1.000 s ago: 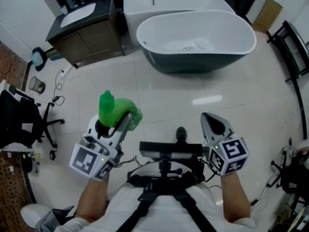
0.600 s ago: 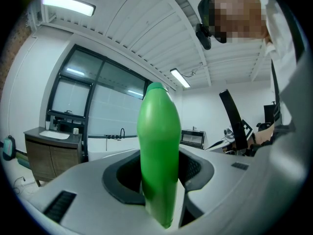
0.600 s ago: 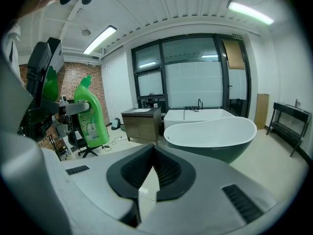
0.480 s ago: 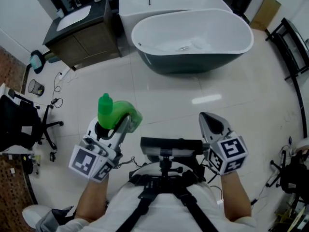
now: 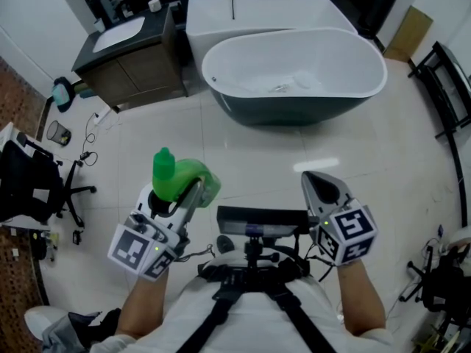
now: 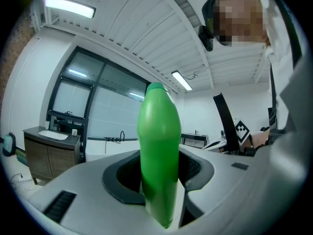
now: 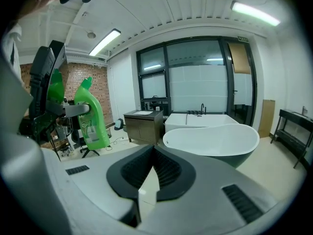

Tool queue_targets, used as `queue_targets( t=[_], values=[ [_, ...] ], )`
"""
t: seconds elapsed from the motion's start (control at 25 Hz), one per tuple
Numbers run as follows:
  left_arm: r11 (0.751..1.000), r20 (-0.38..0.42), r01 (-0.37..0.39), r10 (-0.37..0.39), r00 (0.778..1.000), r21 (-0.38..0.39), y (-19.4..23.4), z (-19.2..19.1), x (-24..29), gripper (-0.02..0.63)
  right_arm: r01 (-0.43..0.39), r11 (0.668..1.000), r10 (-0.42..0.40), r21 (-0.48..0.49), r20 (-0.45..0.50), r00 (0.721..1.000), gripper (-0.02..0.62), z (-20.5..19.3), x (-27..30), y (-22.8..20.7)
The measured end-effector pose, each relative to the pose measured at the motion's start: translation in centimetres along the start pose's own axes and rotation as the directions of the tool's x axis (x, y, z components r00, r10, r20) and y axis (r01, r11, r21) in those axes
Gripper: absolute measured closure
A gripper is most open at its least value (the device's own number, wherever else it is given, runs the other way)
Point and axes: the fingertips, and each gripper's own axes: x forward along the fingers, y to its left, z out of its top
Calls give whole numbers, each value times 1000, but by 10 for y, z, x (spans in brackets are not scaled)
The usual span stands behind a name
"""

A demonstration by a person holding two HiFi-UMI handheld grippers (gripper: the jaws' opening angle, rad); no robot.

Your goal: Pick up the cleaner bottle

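My left gripper [image 5: 179, 190] is shut on a bright green cleaner bottle [image 5: 176, 175], held upright in the air at the lower left of the head view. In the left gripper view the bottle [image 6: 157, 151] stands between the jaws and fills the middle. The right gripper view shows the same bottle [image 7: 93, 114] off to the left, with a label on its side. My right gripper [image 5: 318, 184] is shut and holds nothing; its jaws [image 7: 146, 192] meet in the right gripper view.
A white freestanding bathtub [image 5: 294, 68] with a dark base stands ahead on the pale tiled floor. A dark vanity with a sink [image 5: 129, 50] is at the upper left. An office chair [image 5: 29, 182] stands at the left edge, a black rack [image 5: 449, 87] at the right.
Both grippers and the bottle have drifted slightly with the person; the tub and vanity have shifted in the head view. Neither grip has changed.
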Motion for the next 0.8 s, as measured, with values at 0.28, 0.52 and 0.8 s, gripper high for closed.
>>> queue_targets(
  t=[0.28,0.52,0.8],
  values=[
    [1000,4,-23,23,1000,5,-9,4,6,446,-36,999,36,6,-10,999,588,-5,-2,-8],
    [1000,-9,-17,17,1000,5,-15,3,13,446,-50,999,50,14,-17,999,588,-10,-1,-12],
    [1000,-29,-4,4,1000,17,-20,-2,17,446,-62,998,62,2,-18,998,589,-12,-1,-9]
  ],
)
